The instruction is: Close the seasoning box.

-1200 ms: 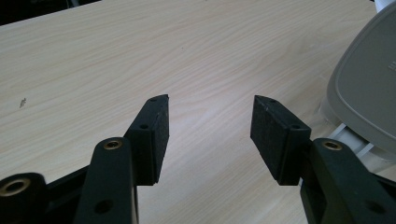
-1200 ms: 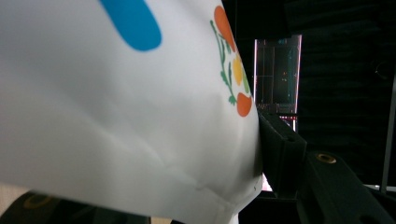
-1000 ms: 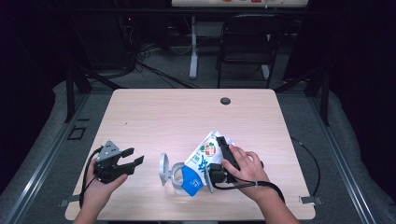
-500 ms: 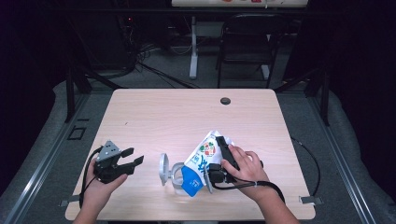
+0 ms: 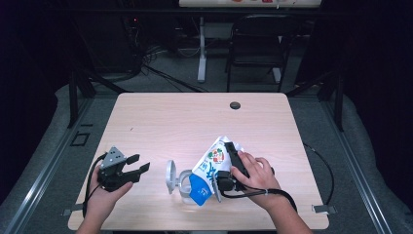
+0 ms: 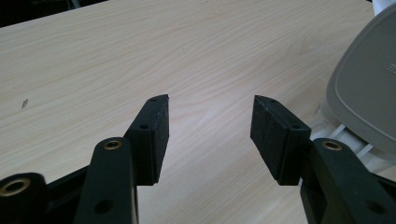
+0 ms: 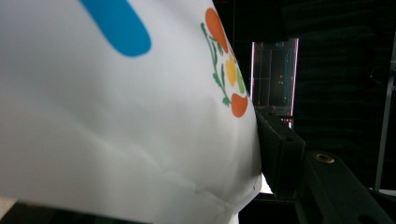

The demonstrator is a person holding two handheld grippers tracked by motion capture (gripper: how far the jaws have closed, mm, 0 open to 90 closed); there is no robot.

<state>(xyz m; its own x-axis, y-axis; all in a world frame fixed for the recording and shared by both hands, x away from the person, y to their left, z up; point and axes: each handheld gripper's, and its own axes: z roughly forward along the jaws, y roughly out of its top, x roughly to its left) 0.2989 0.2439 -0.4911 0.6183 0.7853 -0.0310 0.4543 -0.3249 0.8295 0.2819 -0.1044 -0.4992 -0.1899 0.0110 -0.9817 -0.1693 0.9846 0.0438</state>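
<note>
Pale wood tabletop (image 5: 160, 122) fills the middle of a dark room, with a chair and cables behind its far edge. At the near right, the right gripper (image 5: 225, 168) is clamped on a white pouch (image 5: 210, 168) printed in blue with a small fruit motif; in the right gripper view a black pad presses into the pouch's creased side, so the grip looks firm. The pouch is tipped over, its lower end down at the mouth of a small clear container (image 5: 185, 184) whose grey lid (image 5: 171, 176) stands flipped up on the left. The person's right hand (image 5: 258, 178) wraps the gripper from the right, wrist low near the table's near edge. Well apart at the near left, the left gripper (image 5: 139, 165) rests with its jaws spread and nothing between them, pointing right toward the container; the left hand (image 5: 104, 192) cradles it from below. This looks like the pouring step, filling the container from the pouch. Next would likely call for tilting the pouch a little further while keeping its end over the opening, and perhaps steadying the container with the free gripper.
</note>
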